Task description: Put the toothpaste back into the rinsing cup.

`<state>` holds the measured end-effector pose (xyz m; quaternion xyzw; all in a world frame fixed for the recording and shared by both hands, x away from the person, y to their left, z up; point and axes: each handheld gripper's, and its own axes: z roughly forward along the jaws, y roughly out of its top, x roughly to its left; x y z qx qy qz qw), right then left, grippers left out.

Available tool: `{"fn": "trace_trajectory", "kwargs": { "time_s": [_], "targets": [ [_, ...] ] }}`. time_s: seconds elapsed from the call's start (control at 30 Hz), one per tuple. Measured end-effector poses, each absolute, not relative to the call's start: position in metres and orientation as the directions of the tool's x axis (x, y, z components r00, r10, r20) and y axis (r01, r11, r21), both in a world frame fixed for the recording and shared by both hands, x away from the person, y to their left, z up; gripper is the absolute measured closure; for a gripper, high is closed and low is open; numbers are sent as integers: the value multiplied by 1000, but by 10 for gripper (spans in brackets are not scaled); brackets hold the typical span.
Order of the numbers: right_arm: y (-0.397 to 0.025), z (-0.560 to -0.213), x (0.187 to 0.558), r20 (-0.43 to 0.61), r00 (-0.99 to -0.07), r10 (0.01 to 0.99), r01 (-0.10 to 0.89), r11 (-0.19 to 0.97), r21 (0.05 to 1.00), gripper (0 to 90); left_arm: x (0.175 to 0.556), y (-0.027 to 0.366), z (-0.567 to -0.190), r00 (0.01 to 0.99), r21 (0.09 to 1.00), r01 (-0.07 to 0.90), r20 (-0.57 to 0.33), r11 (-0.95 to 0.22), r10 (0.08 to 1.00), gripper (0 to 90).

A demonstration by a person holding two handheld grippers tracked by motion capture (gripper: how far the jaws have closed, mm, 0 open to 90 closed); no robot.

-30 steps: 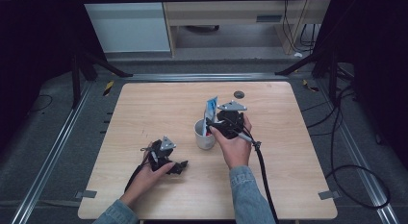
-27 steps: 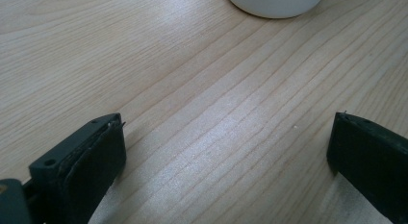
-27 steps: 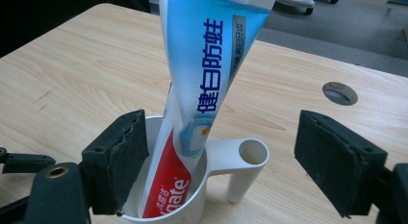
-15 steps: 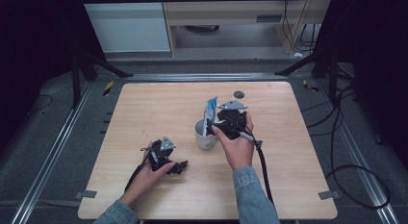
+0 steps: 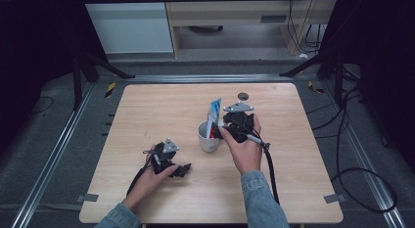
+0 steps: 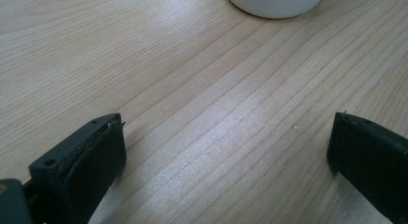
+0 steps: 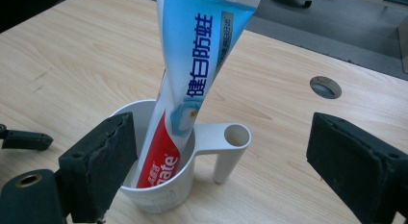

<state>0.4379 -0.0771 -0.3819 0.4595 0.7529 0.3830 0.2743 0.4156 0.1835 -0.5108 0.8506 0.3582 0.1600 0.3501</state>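
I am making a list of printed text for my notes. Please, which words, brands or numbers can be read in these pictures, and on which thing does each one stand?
"健白防蛀" in dark blue, running up the toothpaste tube that stands in the white cup.
"olgate" in white on the red lower part of the tube; its first letter is hidden by the cup's rim.
Small print on a grey strip beside the blue characters: too small to read.

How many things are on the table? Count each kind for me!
White cup: 1
Toothpaste tube, standing in the cup: 1
Grippers resting on or held over the table: 2, the left gripper and the right gripper
Total: 4
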Motion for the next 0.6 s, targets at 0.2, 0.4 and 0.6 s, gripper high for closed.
{"fn": "trace_trajectory", "kwargs": {
  "time_s": [0.2, 0.4, 0.6],
  "targets": [
    [-81, -380, 436, -72, -428, 901, 484, 296, 823, 95, 416, 183, -511, 692, 710, 497, 21, -498, 722, 0],
    [-90, -379, 434, -75, -417, 906, 492, 294, 819, 91, 416, 183, -511, 691, 711, 498, 20, -497, 722, 0],
    [-100, -381, 430, -71, -404, 912, 494, 282, 822, 85, 416, 183, -511, 690, 711, 500, 19, -495, 724, 0]
  ]
}}
